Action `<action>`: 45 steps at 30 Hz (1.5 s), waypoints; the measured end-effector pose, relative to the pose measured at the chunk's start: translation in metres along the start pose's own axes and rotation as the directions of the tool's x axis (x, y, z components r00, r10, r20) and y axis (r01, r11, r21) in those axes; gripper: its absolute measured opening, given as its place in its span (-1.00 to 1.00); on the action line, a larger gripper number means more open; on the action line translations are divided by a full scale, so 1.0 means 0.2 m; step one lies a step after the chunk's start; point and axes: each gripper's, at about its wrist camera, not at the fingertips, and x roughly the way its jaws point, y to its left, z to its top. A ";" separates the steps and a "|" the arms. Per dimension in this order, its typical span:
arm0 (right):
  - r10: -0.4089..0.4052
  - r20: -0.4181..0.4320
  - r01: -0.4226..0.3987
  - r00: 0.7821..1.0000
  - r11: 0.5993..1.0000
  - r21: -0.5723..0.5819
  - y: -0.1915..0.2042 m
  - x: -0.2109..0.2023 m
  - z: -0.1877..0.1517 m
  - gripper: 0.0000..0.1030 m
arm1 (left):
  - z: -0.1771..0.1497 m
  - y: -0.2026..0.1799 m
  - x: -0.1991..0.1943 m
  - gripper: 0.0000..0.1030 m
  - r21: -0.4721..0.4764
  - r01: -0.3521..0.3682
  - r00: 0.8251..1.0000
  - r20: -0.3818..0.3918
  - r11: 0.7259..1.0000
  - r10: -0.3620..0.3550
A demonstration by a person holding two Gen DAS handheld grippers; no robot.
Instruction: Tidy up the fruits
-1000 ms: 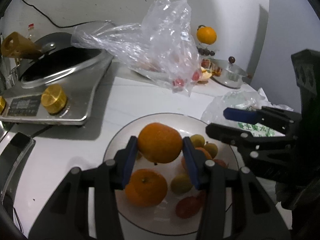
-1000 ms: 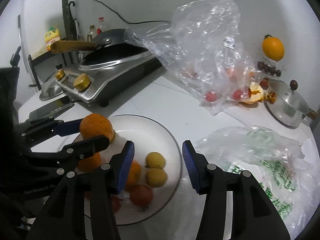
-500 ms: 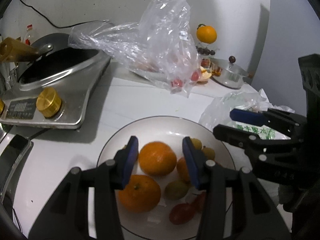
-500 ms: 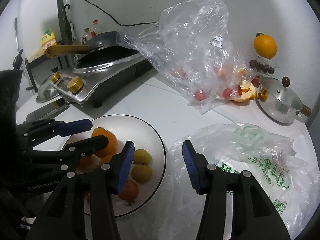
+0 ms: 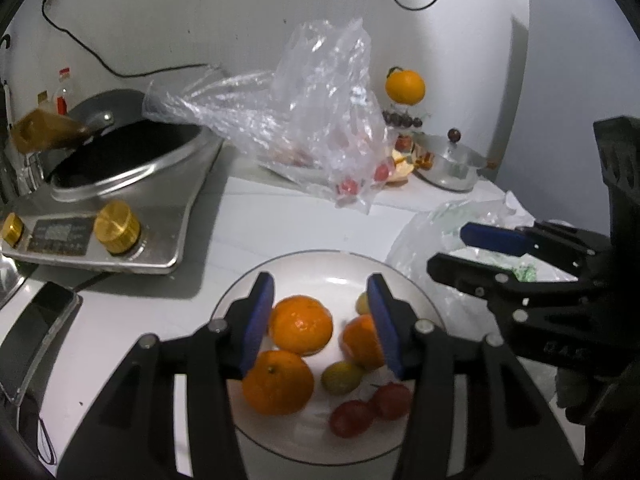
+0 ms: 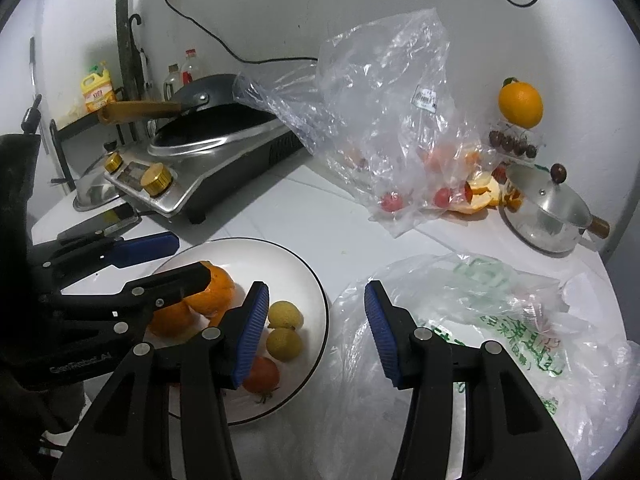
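Note:
A white plate [image 5: 304, 436] holds three oranges, the nearest-middle orange [image 5: 301, 324] among them, plus small yellow-green fruits [image 5: 342, 376] and tomatoes [image 5: 350, 418]. My left gripper [image 5: 319, 280] hovers just above the plate. Its jaws are opening, and the orange lies on the plate below them, free of the pads. From the right wrist the plate [image 6: 256, 256] shows the same orange [image 6: 214, 294] under the left gripper [image 6: 188, 256]. My right gripper [image 6: 315, 286] is open and holds nothing, at the plate's right edge beside a green-printed plastic bag [image 6: 500, 312].
A clear bag [image 6: 392, 120] with tomatoes lies behind the plate. An induction cooker with a wok [image 5: 120, 184] stands at the left, with a phone [image 5: 32, 332] in front of it. A lidded steel pot [image 6: 548, 208] and an orange on a stand [image 6: 520, 104] sit at the back right.
The left gripper let go of the orange it held; the orange now rests on the plate and the gripper has lifted slightly. The right gripper stayed open and nearly still.

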 end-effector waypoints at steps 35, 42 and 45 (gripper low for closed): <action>-0.067 0.244 0.078 0.967 0.996 -0.037 0.12 -0.77 -0.02 0.02 | 0.02 -0.30 -0.76 0.56 0.029 -0.011 0.966 0.257 1.000 0.003; -0.091 0.297 0.106 0.951 0.994 -0.036 0.12 -0.95 -0.03 0.02 | 0.02 -0.36 -0.90 0.71 0.022 -0.018 0.953 0.302 1.000 0.011; -0.106 0.312 0.121 0.944 0.992 -0.029 0.12 -1.02 -0.05 0.02 | 0.03 -0.39 -0.96 0.72 0.014 -0.023 0.949 0.316 1.000 0.017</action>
